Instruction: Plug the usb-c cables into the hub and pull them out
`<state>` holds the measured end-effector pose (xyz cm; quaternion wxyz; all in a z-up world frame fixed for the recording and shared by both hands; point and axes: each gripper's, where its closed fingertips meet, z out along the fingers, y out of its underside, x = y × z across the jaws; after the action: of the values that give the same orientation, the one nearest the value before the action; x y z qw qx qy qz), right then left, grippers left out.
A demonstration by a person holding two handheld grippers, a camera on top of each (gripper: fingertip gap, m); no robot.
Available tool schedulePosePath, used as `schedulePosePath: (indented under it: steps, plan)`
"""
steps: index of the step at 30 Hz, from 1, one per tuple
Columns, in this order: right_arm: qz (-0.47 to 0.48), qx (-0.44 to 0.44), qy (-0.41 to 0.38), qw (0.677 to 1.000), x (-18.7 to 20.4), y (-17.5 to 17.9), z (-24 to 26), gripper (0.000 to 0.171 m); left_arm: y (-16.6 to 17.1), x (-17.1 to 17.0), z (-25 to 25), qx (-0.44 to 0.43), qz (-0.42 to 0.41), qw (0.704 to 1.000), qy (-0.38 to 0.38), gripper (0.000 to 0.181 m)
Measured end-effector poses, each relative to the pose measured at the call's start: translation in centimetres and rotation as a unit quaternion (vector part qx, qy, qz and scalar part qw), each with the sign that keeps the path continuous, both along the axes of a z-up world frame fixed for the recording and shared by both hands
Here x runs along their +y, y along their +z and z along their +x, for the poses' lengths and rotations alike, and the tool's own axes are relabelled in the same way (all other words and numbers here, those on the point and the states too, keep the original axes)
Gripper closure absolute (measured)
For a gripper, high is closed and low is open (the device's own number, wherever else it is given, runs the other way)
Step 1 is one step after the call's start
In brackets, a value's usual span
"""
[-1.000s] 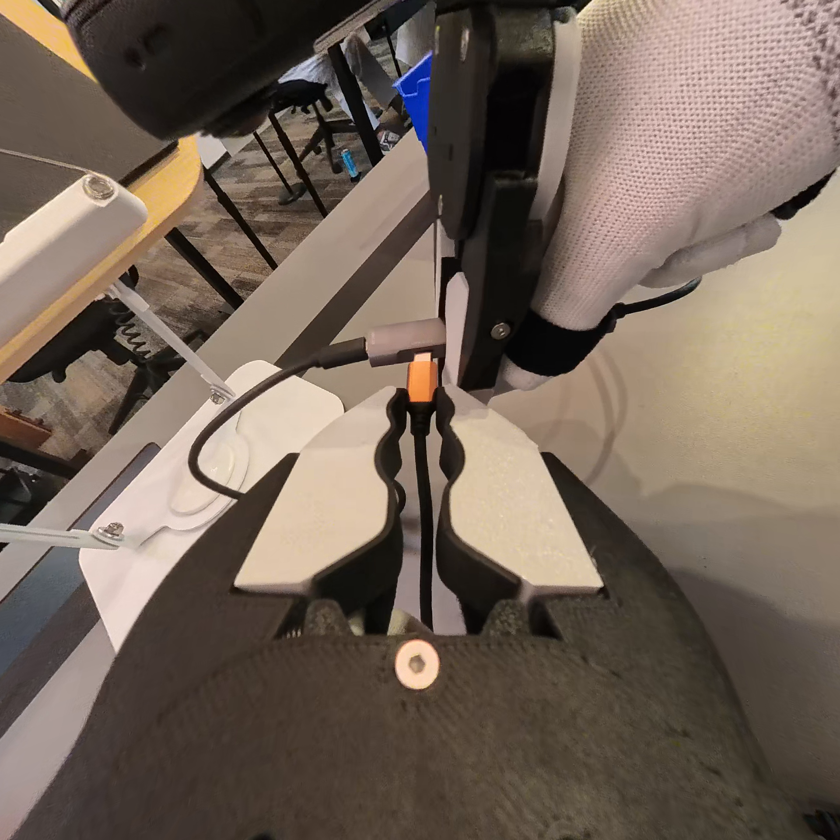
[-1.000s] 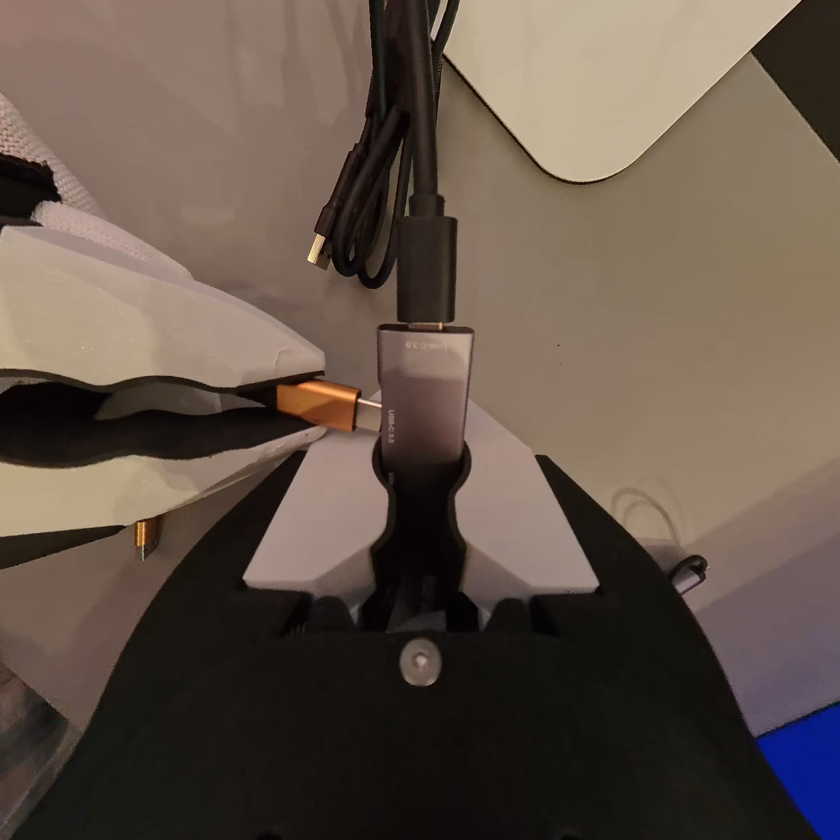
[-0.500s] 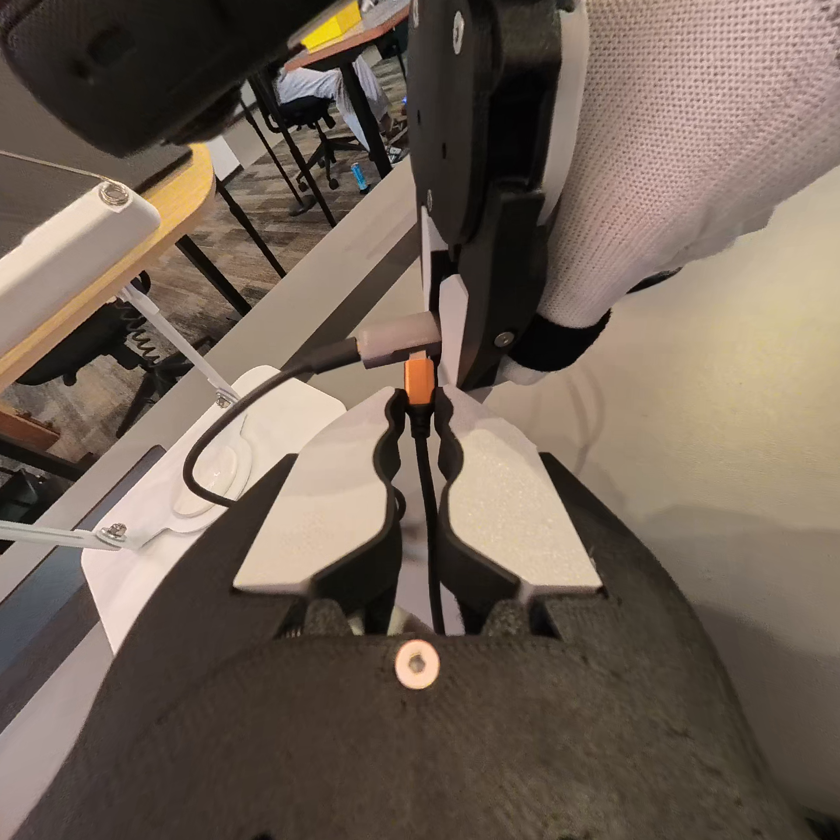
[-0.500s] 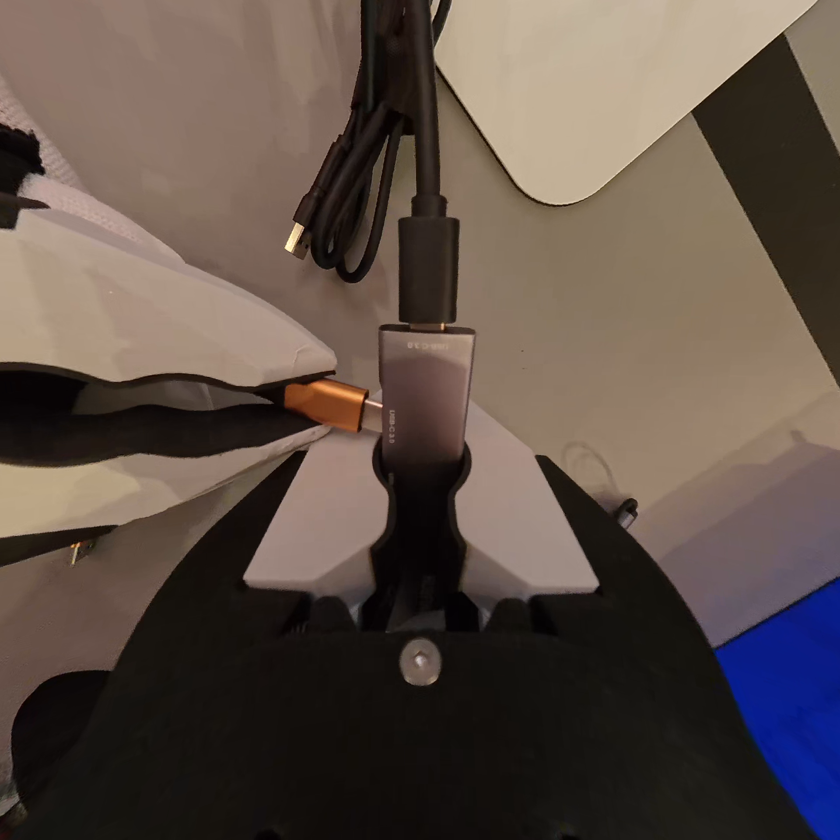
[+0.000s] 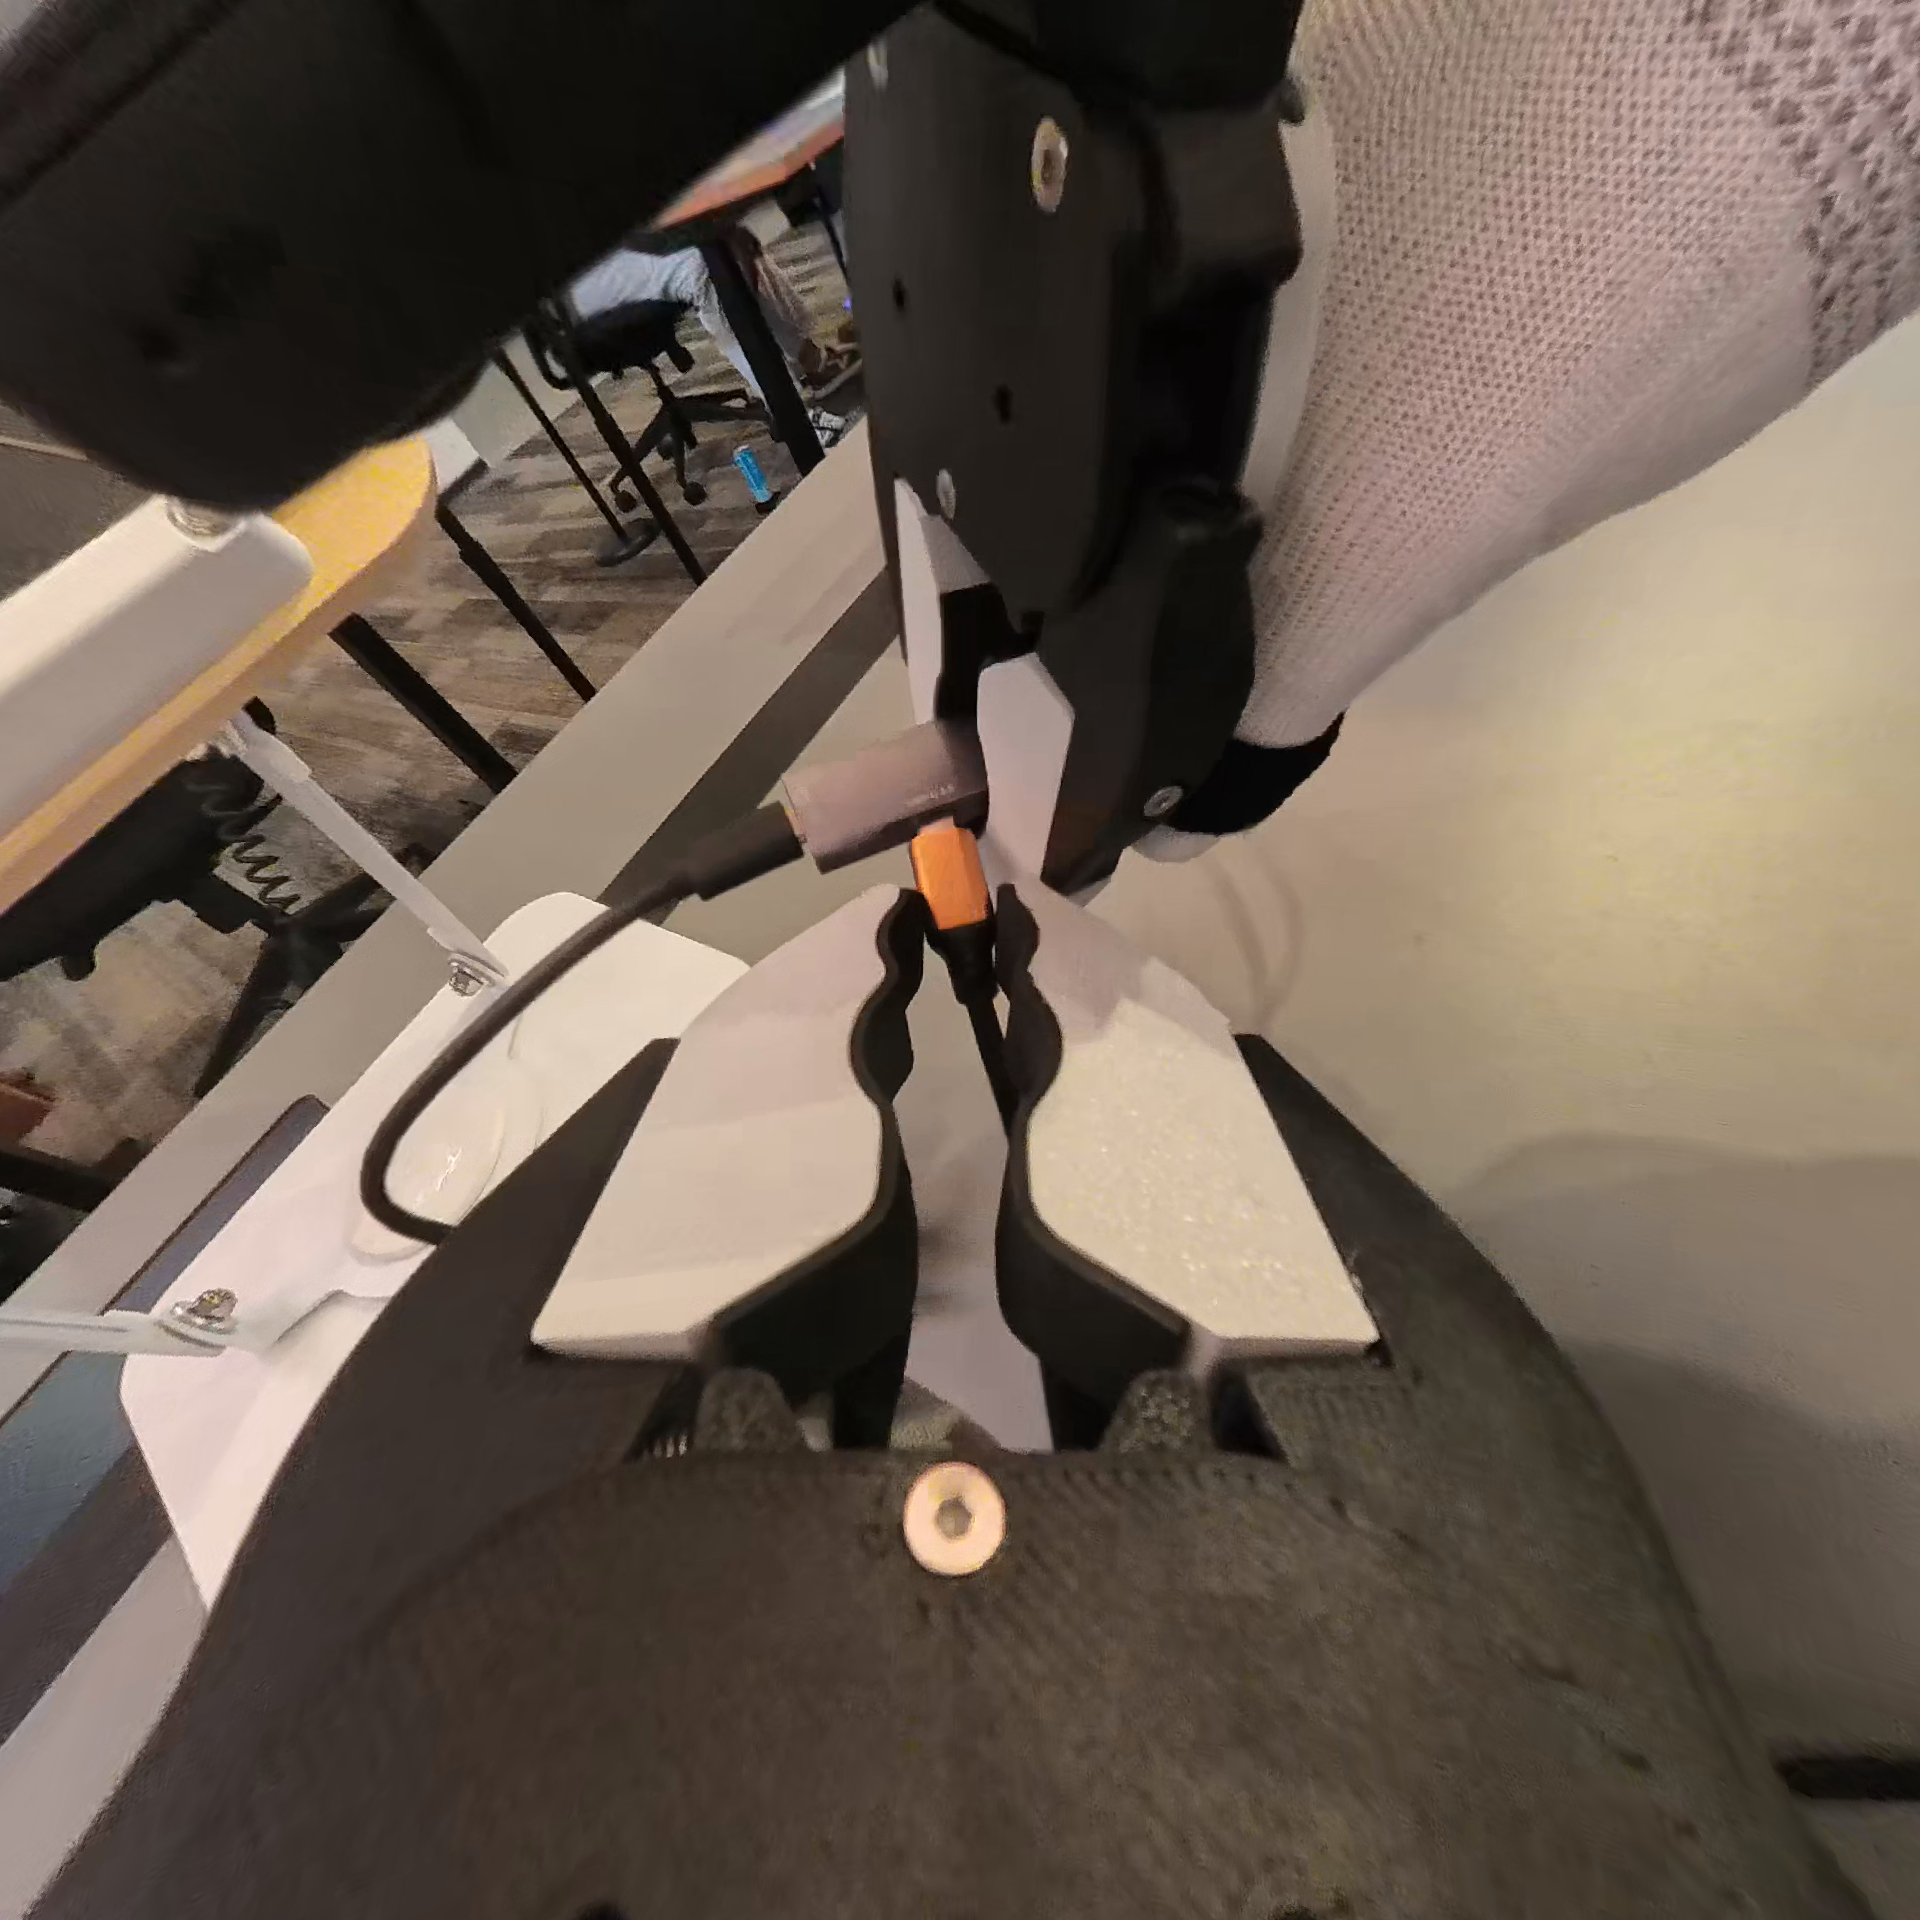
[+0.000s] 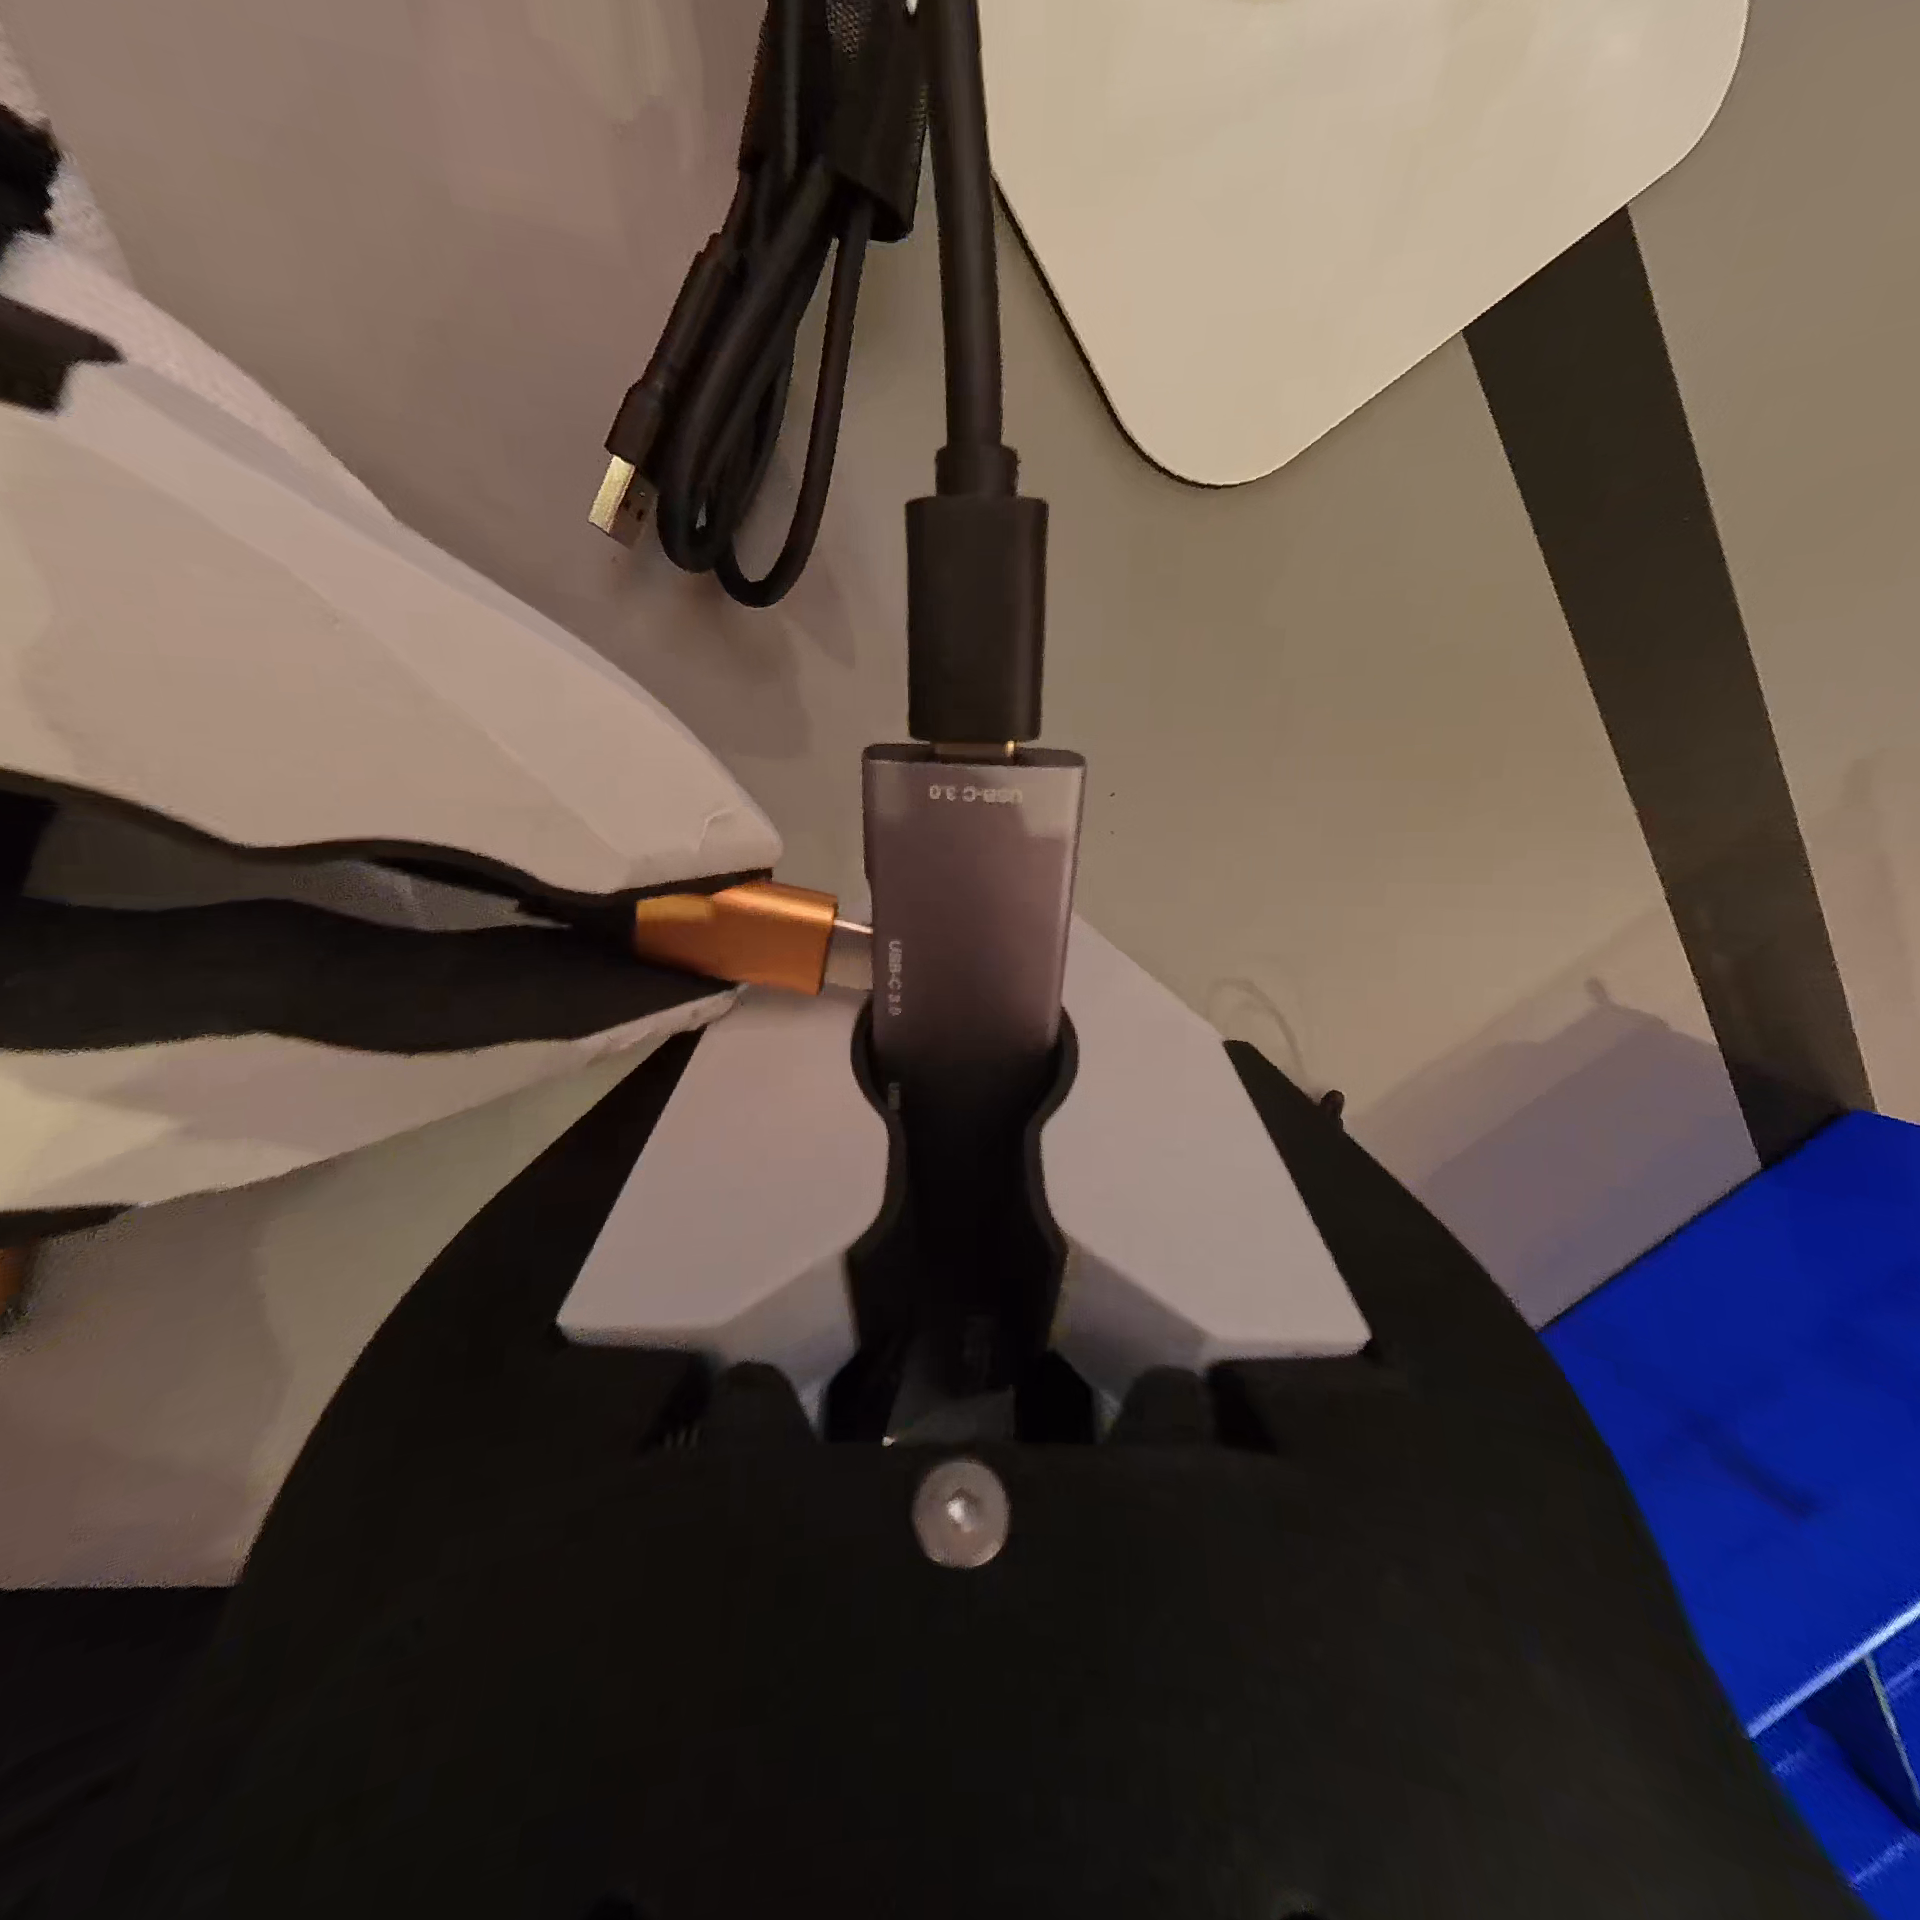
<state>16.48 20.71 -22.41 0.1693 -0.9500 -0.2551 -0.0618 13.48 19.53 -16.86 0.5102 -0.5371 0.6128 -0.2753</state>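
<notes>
Above the pale desk (image 6: 1351, 831), the right gripper (image 6: 961, 1049) held its fingers clamped on the grey hub (image 6: 971, 904), whose end port already carried a black cable (image 6: 971, 613), while the left gripper (image 5: 958, 914) pinched the orange usb-c plug (image 6: 738, 940), only partly seated in the side port; the blue bin (image 6: 1756, 1403) showed no contents.

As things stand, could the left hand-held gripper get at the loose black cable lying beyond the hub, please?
Probably not yet: the left hand-held gripper is shut on the orange plug, which sits at the hub; the loose black cable lies clear beyond.
</notes>
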Motion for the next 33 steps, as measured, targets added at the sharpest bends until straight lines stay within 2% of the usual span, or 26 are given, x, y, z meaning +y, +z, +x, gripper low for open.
schedulePosePath:
  steps: [5, 11, 19, 25, 29, 33]
  plan:
    - [0.004, 0.021, -0.002, 1.000, 0.1, 0.4, -0.4, 0.163, 0.4, 0.1, -0.1, -0.025, 0.007, 1.000, 0.003, 0.168]
    - [0.023, -0.030, 0.004, 0.999, 0.4, 0.7, 0.2, 0.163, 0.3, 0.3, 0.0, -0.026, 0.023, 0.999, 0.018, 0.168]
    - [0.064, -0.004, -0.032, 0.997, 0.9, 0.8, 0.2, 0.162, 0.5, 0.8, 0.2, -0.046, 0.027, 0.997, 0.047, 0.168]
    - [0.087, -0.026, -0.046, 0.995, 0.3, 0.9, 0.5, 0.150, 0.1, 0.8, 0.5, -0.045, 0.018, 0.998, 0.050, 0.168]
    - [0.091, -0.022, -0.065, 0.993, -0.4, 1.1, 0.8, 0.151, 0.4, 0.5, 0.7, -0.054, 0.015, 0.997, 0.052, 0.168]
    - [0.104, -0.053, -0.071, 0.991, -1.0, 1.4, 1.4, 0.151, 0.7, 0.1, 0.9, -0.059, 0.017, 0.997, 0.044, 0.168]
